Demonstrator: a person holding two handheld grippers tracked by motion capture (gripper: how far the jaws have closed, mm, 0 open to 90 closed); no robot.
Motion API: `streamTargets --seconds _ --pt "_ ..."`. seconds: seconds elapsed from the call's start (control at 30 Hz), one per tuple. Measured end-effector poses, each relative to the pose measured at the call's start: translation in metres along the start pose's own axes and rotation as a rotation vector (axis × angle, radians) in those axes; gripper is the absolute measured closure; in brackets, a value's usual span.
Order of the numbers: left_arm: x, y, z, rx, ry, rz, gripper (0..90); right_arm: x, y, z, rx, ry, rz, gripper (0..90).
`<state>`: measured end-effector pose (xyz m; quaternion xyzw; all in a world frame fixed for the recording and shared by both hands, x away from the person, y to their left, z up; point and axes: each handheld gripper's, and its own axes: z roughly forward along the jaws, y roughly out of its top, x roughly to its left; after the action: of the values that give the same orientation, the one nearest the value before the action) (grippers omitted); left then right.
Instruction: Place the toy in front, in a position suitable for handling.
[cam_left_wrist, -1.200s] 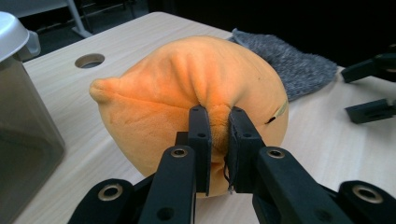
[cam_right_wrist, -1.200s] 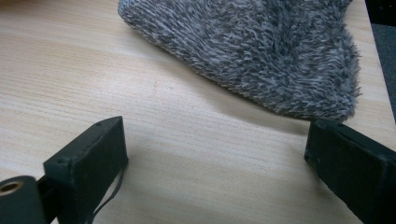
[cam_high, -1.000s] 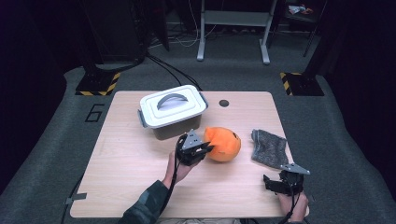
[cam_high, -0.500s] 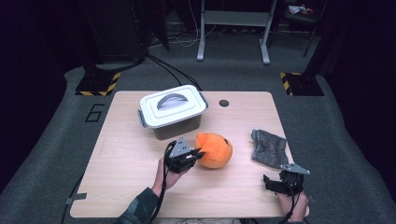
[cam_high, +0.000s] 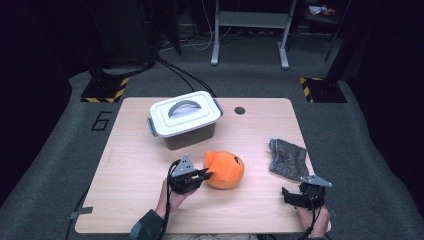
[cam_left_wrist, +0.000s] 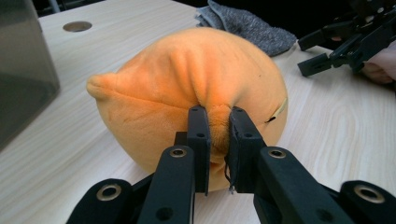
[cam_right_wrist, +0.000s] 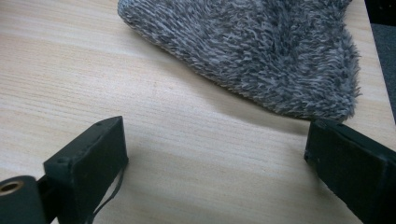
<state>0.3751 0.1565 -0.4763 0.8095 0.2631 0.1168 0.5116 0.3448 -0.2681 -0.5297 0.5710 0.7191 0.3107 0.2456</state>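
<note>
We see the left gripper (cam_high: 204, 175) clamped on a pinch of the orange plush (cam_high: 224, 169), lower centre of the high view on the table (cam_high: 130, 165), just below the white lidded box (cam_high: 184, 119). Right gripper (cam_high: 290, 196) sits lower right, jaws wide apart, holding nothing, near the grey fuzzy cloth (cam_high: 288, 158).

Round orange plush toy (cam_high: 226, 170), soft and creased, resting on the table's middle, one fold pinched inward
</note>
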Motion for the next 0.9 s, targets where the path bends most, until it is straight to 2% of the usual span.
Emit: streamTargets --seconds 0.17,0.3,0.4,0.43,0.6,0.9 --pt "0.004 -0.007 -0.002 0.021 -0.002 -0.029 77.4 0.000 0.000 0.000 0.000 0.000 0.002 4.9" --pt "0.004 -0.011 0.001 0.050 -0.010 -0.034 75.4 0.000 0.000 0.000 0.000 -0.001 0.002 5.0" --pt "0.005 -0.014 0.003 0.048 -0.004 -0.030 75.1 0.000 0.000 0.000 0.001 -0.002 0.003 5.0" --pt "0.005 -0.014 0.004 0.045 -0.009 -0.045 75.1 0.000 0.000 0.000 0.000 -0.002 0.003 5.0" --pt "0.007 -0.013 0.010 0.045 -0.014 -0.059 75.2 0.000 0.000 0.000 0.003 -0.001 0.003 4.9" --pt "0.009 -0.011 0.014 0.061 -0.024 -0.049 75.2 -0.002 0.004 0.000 0.027 0.009 -0.003 4.5"
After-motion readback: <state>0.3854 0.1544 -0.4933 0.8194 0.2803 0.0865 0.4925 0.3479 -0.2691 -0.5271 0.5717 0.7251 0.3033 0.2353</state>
